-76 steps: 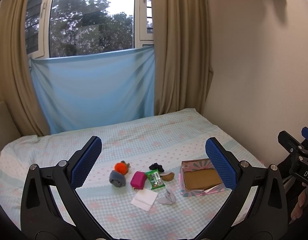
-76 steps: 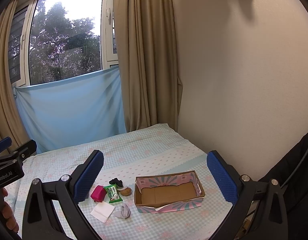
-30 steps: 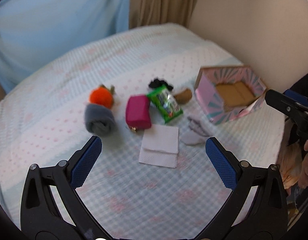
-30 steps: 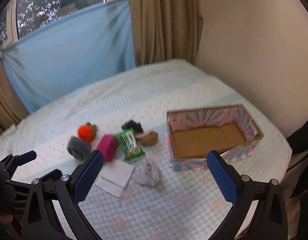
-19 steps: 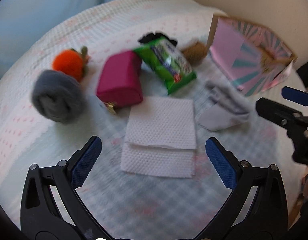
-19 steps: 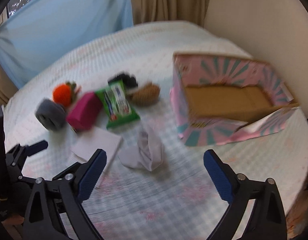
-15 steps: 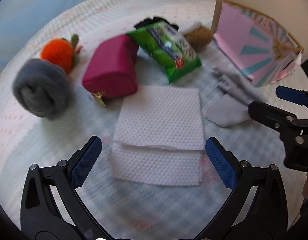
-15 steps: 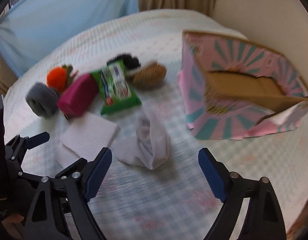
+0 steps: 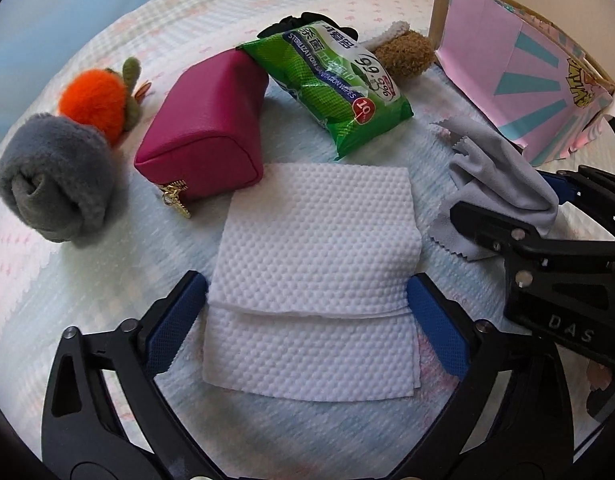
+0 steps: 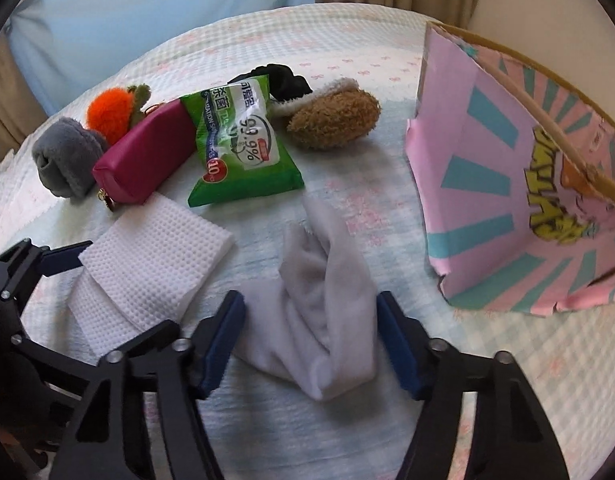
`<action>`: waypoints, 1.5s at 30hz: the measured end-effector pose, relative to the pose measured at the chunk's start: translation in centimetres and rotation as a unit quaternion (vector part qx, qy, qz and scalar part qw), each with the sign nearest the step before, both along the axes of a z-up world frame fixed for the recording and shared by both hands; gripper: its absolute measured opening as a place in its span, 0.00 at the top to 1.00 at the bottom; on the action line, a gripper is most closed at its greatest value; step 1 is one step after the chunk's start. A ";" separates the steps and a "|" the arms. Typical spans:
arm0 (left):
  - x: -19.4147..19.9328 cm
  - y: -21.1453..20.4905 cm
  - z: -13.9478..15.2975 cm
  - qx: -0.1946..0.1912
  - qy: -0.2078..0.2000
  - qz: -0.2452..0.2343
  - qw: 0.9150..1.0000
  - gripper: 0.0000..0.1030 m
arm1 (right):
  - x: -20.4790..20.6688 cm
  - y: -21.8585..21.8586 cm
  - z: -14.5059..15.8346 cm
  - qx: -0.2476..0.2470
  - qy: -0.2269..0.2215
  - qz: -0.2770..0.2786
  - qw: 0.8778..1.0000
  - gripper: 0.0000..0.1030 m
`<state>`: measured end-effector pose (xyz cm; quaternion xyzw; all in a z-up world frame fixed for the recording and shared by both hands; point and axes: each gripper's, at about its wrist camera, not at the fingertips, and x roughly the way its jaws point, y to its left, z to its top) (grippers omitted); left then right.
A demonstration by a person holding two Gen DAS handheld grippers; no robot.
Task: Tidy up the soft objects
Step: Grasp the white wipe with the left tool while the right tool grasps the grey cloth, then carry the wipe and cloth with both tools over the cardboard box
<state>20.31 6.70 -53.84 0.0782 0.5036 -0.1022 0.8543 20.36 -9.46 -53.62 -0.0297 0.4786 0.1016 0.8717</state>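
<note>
A folded white paper towel lies flat on the bed; my left gripper is open with a finger on each side of its near half. A crumpled grey cloth lies to the right; my right gripper is open and straddles it, also seen in the left wrist view. Behind lie a grey rolled sock, an orange plush, a magenta pouch, a green wipes pack, a brown plush and a black scrunchie.
A pink and teal cardboard box stands at the right, close to the grey cloth. The bed has a light checked cover. A blue sheet and curtains hang behind, with a wall at the right.
Both grippers have come down close to the bed. The left now brackets the paper towel, and the right has narrowed around the grey cloth.
</note>
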 end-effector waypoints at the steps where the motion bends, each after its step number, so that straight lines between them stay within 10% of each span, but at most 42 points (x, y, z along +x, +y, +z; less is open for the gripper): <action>1: 0.1 0.1 0.1 0.002 0.000 0.000 1.000 0.09 | 0.0 0.0 0.1 0.000 0.000 0.001 1.000 0.51; 12: 0.2 -0.4 1.3 -0.008 -0.004 -0.019 1.000 0.83 | 0.1 0.7 0.6 0.001 0.005 0.002 1.000 0.76; 22: -1.1 0.7 4.9 -0.047 -0.009 0.005 0.999 0.88 | -1.0 0.2 4.2 0.008 -0.004 -0.014 1.000 0.79; 45: -0.7 -2.4 29.8 -0.080 -0.089 0.062 0.991 0.88 | -1.3 -7.6 28.5 0.070 -0.078 -0.106 0.989 0.79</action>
